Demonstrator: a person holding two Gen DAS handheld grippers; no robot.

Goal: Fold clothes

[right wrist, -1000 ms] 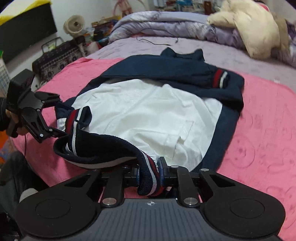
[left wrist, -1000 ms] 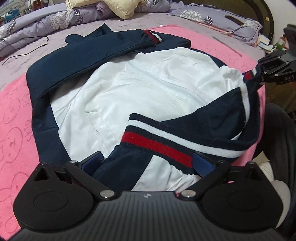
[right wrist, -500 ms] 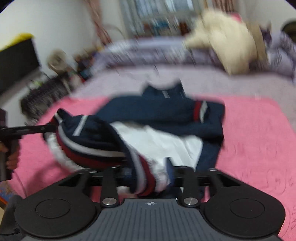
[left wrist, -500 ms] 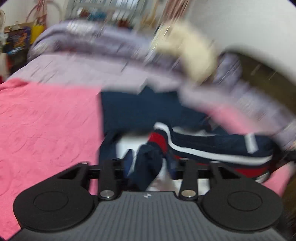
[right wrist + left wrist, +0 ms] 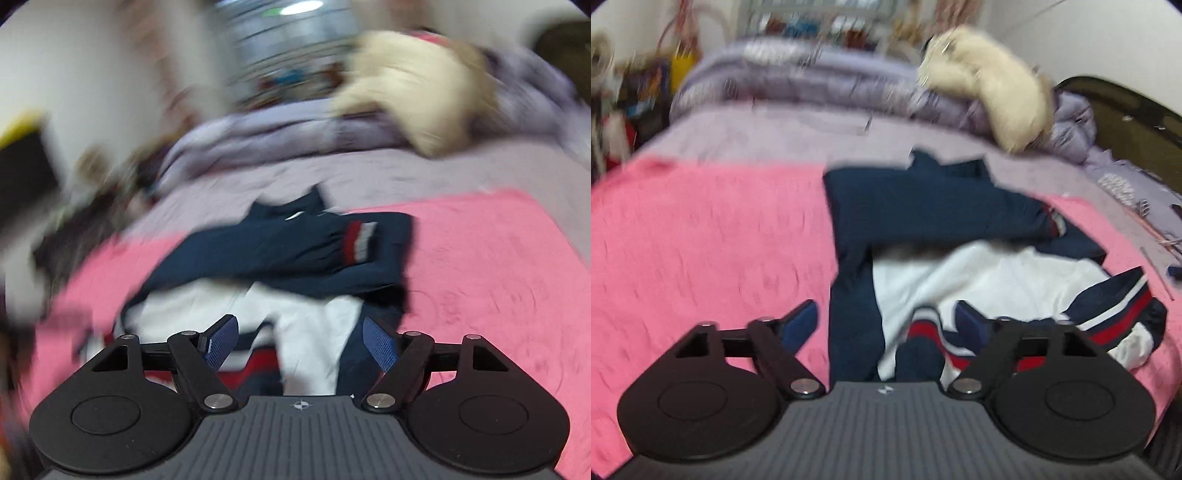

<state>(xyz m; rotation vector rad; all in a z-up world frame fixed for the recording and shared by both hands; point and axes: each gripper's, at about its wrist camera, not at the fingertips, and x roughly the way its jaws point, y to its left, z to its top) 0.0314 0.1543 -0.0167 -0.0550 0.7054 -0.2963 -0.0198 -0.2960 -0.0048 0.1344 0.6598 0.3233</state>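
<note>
Both the left claw (image 5: 886, 317) and the right claw (image 5: 299, 338) stand apart, holding nothing, above the navy and white jacket (image 5: 960, 229) on the pink blanket (image 5: 709, 240)

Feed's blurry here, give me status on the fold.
Both claws open, left, right. Jacket on pink blanket, hem bunched, unheld. Nothing in the way.

Both the left claw (image 5: 886, 321) and right claw (image 5: 300, 339) have let go of the jacket's striped hem (image 5: 1115, 314), jaws spread.
</note>
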